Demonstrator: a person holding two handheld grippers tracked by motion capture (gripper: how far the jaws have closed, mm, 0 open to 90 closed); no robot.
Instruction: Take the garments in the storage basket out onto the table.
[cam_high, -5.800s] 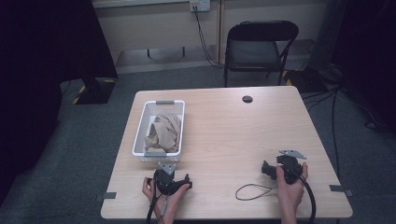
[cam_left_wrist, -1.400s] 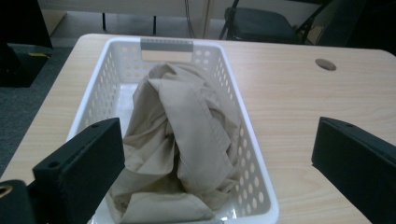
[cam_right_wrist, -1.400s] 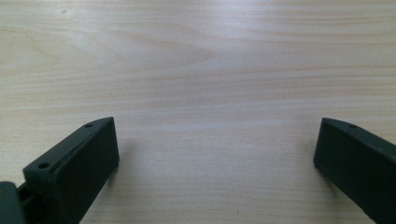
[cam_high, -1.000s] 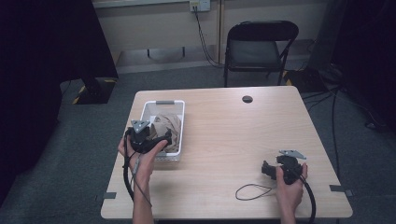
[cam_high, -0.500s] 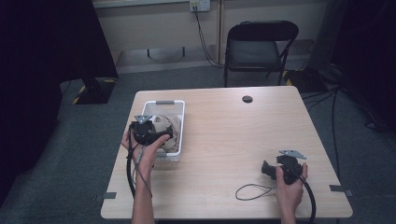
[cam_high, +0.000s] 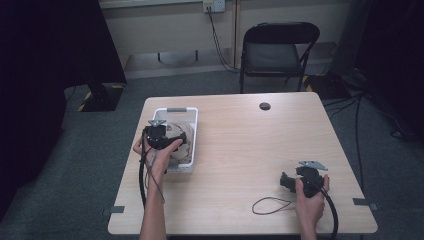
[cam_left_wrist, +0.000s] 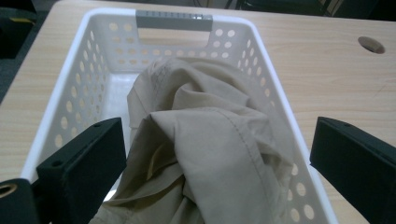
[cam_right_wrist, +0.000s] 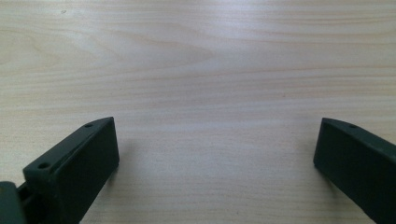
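Note:
A white perforated basket (cam_high: 192, 136) (cam_left_wrist: 261, 51) stands at the table's left, with a crumpled beige cloth (cam_high: 181, 135) (cam_left_wrist: 210, 140) heaped inside it. My left gripper (cam_high: 159, 134) (cam_left_wrist: 217, 161) hovers over the basket's near end, jaws wide open on either side of the cloth, not touching it. My right gripper (cam_high: 301, 181) (cam_right_wrist: 217, 158) rests low over bare wood near the table's front right, open with nothing between its jaws.
A loop of black cable (cam_high: 270, 205) lies on the light wooden table (cam_high: 250, 150) left of the right hand. A round cable hole (cam_high: 265, 106) sits at the far edge. A black folding chair (cam_high: 277, 47) stands behind the table.
My left gripper rose from the table's front edge and travelled forward to hang over the basket and cloth. The right gripper stayed put.

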